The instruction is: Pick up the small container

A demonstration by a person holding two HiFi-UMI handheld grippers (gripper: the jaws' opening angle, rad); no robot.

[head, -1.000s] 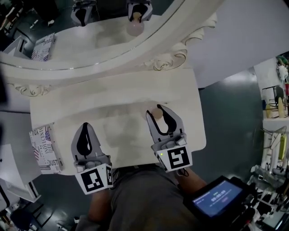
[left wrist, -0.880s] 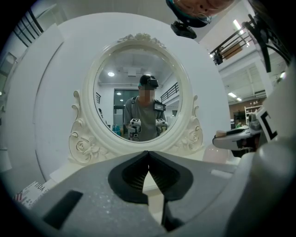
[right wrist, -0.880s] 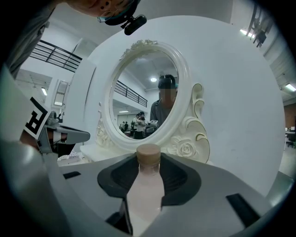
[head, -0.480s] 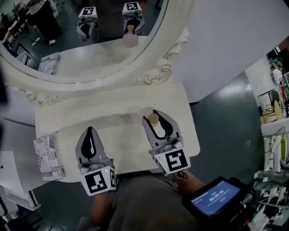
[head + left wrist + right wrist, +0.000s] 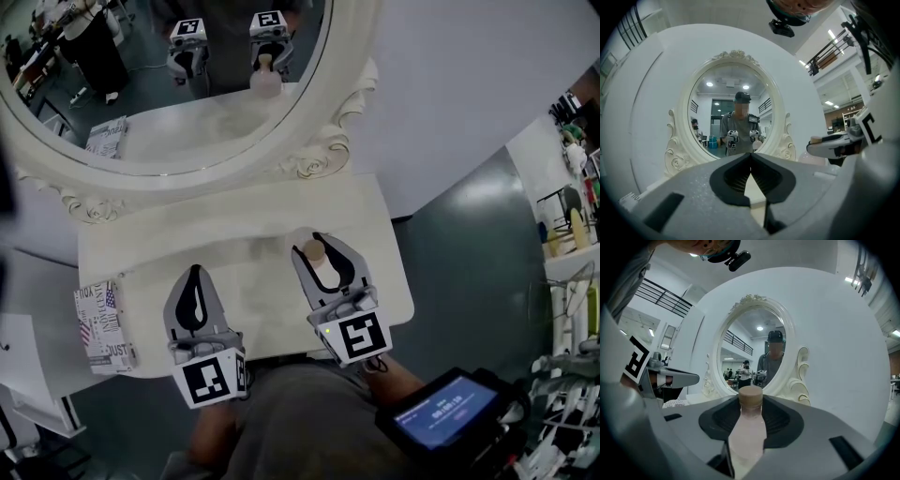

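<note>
So I held two grippers level over the counter (image 5: 253, 211), facing one oval mirror (image 5: 187, 103). My right gripper (image 5: 313, 244) had its fingers clenched on the one small container (image 5: 748, 437), a pink capped bottle, upright. My left gripper (image 5: 194, 274) had its fingers pressed together, empty. One printed box (image 5: 101, 323) lay left.

**A:** What's nearest?

**B:** The left gripper (image 5: 751, 157), jaws pressed together with nothing between them.

**A:** Beyond it?

**B:** An oval mirror (image 5: 683, 112) in a carved white frame reflects a person (image 5: 739, 129) holding two grippers. At the right edge is the right gripper (image 5: 813, 148), the small container (image 5: 815, 139) showing its tan cap at the tip.
</note>
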